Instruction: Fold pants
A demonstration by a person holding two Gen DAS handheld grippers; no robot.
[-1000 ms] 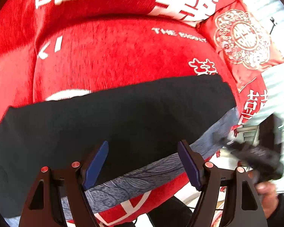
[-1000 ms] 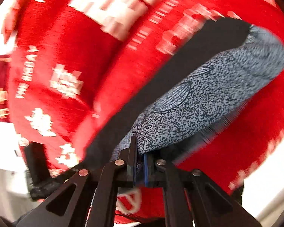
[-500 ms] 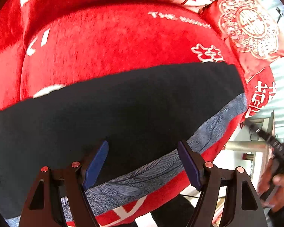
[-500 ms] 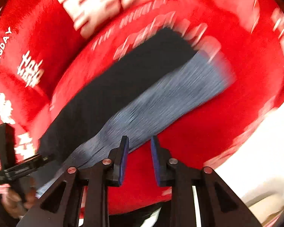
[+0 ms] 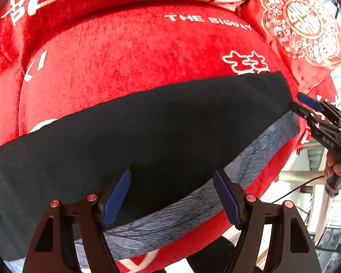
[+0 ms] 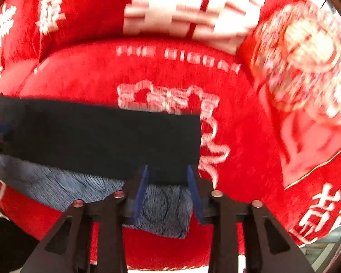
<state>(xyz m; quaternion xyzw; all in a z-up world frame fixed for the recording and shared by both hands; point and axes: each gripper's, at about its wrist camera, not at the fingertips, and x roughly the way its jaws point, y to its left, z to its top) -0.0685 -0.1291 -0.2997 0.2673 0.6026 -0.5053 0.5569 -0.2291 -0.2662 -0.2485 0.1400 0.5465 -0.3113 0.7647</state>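
The pants (image 5: 161, 134) lie flat on the red cushion (image 5: 134, 56), long axis left-right. Left gripper (image 5: 172, 195) hangs released over mid-length; right gripper (image 6: 168, 188), jaws opening, apparently empty, straddles the end.

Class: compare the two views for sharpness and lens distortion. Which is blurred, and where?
Left wrist view: sharp; the fisheye bows the pants and red cushion into a dome. Right wrist view: motion-smeared, worst on the white lettering and patterned pillow; corners are dark in both.
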